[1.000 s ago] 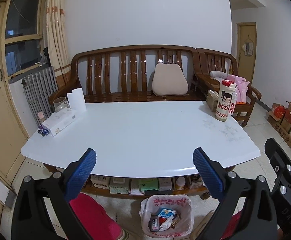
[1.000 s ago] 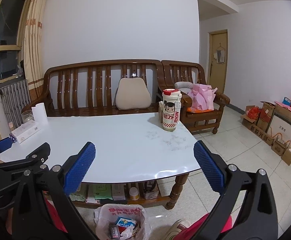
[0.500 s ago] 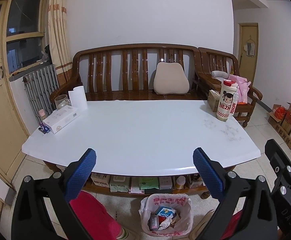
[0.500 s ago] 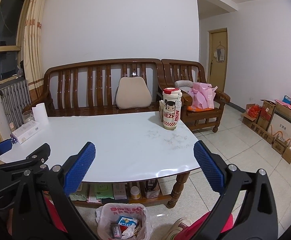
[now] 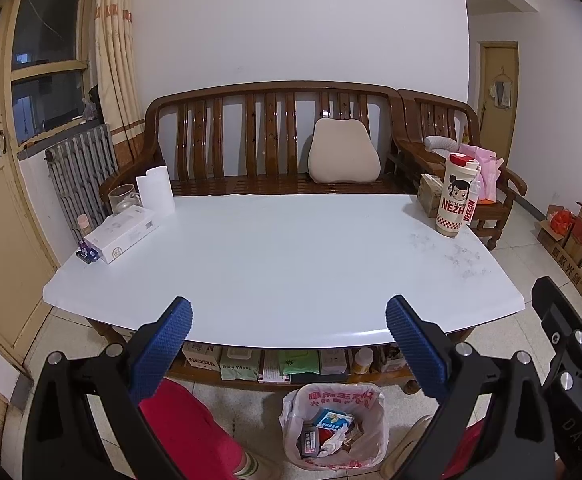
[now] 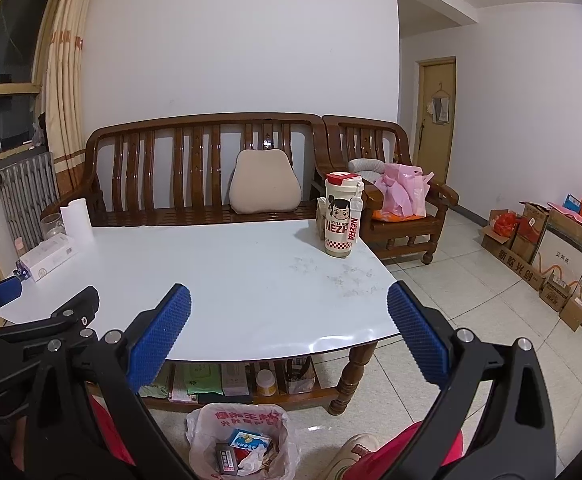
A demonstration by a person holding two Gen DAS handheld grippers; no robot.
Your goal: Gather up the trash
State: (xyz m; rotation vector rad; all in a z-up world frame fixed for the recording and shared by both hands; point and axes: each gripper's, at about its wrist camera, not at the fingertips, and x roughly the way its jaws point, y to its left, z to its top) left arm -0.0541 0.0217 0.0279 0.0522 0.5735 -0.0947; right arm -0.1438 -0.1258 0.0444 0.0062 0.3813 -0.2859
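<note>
Left wrist view shows both tongs, left (image 5: 287, 322) and right (image 6: 289, 312), spread wide and empty above the white bench (image 5: 283, 264), with the trash bag (image 5: 333, 426) on the floor below, holding cartons and crumpled paper. Light, soft and crushable, that trash is probably best pinched at an edge. Compared with a second ago, little differs: the view sits slightly farther back.

trash bag (image 5: 333, 426) | white/red print | open, part-full | on floor
</note>
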